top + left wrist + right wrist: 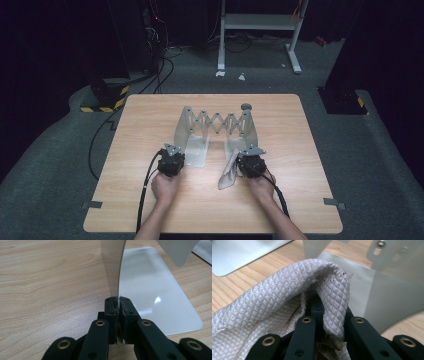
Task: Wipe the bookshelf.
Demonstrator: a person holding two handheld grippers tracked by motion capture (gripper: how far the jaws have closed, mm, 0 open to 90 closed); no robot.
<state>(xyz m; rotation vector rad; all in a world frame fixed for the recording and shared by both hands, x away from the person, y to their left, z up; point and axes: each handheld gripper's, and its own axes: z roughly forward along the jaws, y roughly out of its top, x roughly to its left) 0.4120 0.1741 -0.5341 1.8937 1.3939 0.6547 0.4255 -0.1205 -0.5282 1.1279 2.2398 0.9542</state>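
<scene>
The expandable metal rack [217, 131] stands near the middle of the wooden table [150, 200], its scissor lattice running across between two upright end plates, each with a flat base plate lying on the wood toward the person. In the left gripper view the left upright plate [112, 267] rises edge-on straight out of the jaws, and its shiny base plate [155, 290] lies flat on the table to the right of them. The left gripper [117, 301] is clenched on the lower edge of that upright plate (the metal sits pinched thin between the two pads). The right gripper [246, 161] sits just in front of the rack's right end and is clamped on a quilted white cloth [274, 312], which bunches up over the jaws in the right gripper view and hangs down onto the table toward the person in the high view. Behind the cloth, the rack's right plates [397, 295] stand close by
</scene>
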